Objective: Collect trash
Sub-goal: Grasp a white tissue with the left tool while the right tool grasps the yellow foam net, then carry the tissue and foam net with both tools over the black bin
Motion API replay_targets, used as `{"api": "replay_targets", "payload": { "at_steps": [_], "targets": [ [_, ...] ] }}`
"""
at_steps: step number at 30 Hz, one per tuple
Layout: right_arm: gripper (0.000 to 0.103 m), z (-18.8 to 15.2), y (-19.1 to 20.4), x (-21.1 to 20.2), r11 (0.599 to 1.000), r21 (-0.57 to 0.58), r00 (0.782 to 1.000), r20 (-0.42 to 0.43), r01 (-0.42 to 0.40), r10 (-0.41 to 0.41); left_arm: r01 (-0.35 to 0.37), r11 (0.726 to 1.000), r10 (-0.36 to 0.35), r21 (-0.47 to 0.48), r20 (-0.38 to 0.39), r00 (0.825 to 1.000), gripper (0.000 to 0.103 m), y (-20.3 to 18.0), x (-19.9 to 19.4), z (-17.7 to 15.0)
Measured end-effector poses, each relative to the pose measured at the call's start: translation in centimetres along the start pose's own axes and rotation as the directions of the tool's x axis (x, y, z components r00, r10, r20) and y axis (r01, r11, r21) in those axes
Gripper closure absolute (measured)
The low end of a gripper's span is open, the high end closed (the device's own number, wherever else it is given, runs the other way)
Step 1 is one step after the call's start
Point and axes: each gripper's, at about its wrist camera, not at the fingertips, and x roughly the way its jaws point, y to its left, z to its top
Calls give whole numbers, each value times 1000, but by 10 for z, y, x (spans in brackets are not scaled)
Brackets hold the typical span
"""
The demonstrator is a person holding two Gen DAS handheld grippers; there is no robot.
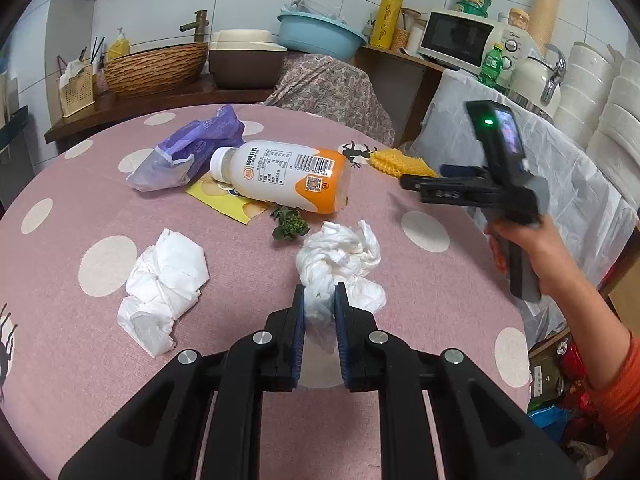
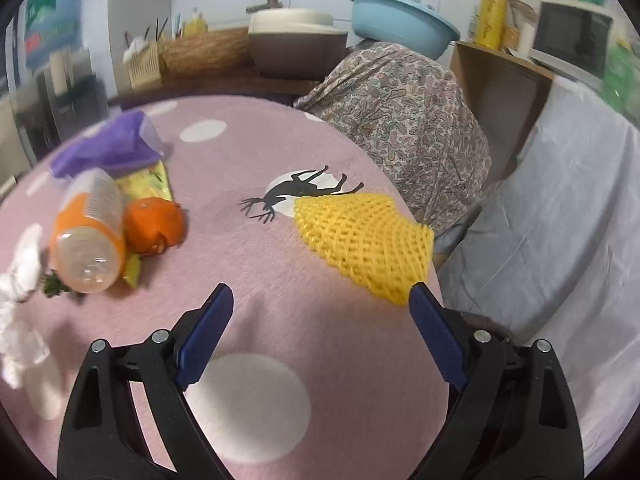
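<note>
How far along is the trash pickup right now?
Early. Nothing visibly collected, and no bin is in view. In hand: the left gripper is shut on a crumpled tissue. The right gripper is open and empty near the yellow foam net. Still on the table: second tissue, bottle, purple bag, yellow wrapper, orange peel, green scrap.

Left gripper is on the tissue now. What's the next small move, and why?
Probably lift the left gripper straight up: its pads are shut on the crumpled tissue, which rests on the table. The right gripper is open near the yellow foam net, holding nothing.
</note>
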Motion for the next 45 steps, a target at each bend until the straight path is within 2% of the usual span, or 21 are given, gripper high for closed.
{"api": "replay_targets", "payload": {
  "at_steps": [2,7,12,15,17,18,20,23,28,33,39,45],
  "targets": [
    [21,7,2,12,1000,-24,1000,-16,1,-2,-1,1000,1,3,2,1000,88,1,-1,1],
    [23,19,2,33,998,-64,998,-47,30,-33,6,1000,-6,2,15,1000,88,2,-5,5],
    [30,25,-5,51,997,-69,996,-82,34,-40,16,1000,-16,2,20,1000,88,0,-6,5],
    [47,26,-6,54,997,-71,996,-77,40,-45,16,1000,-17,6,16,1000,88,-2,-6,4],
    [62,27,-10,55,996,-64,996,-72,56,-61,18,1000,-18,9,15,1000,88,-4,-7,3],
    [65,26,-11,55,996,-62,996,-68,59,-63,19,1000,-19,10,16,1000,88,-5,-7,3],
    [78,25,-17,52,997,-49,997,-54,55,-58,19,1000,-19,12,19,1000,88,-6,-8,3],
    [86,24,-22,46,999,-25,998,-35,47,-48,20,1000,-20,15,20,1000,88,-9,-9,4],
    [88,15,-26,24,1000,2,1000,13,23,-23,26,999,-27,25,20,999,88,-19,-9,3],
    [88,-2,-33,-11,995,79,996,75,-53,47,35,998,-36,48,16,999,88,-31,-9,2],
    [88,-28,-35,-60,987,99,983,149,-123,107,55,996,-56,76,15,998,88,-50,-8,4],
    [88,-62,-45,-115,977,140,966,224,-163,129,84,985,-86,150,9,996,88,-83,1,10]
  ]
}}
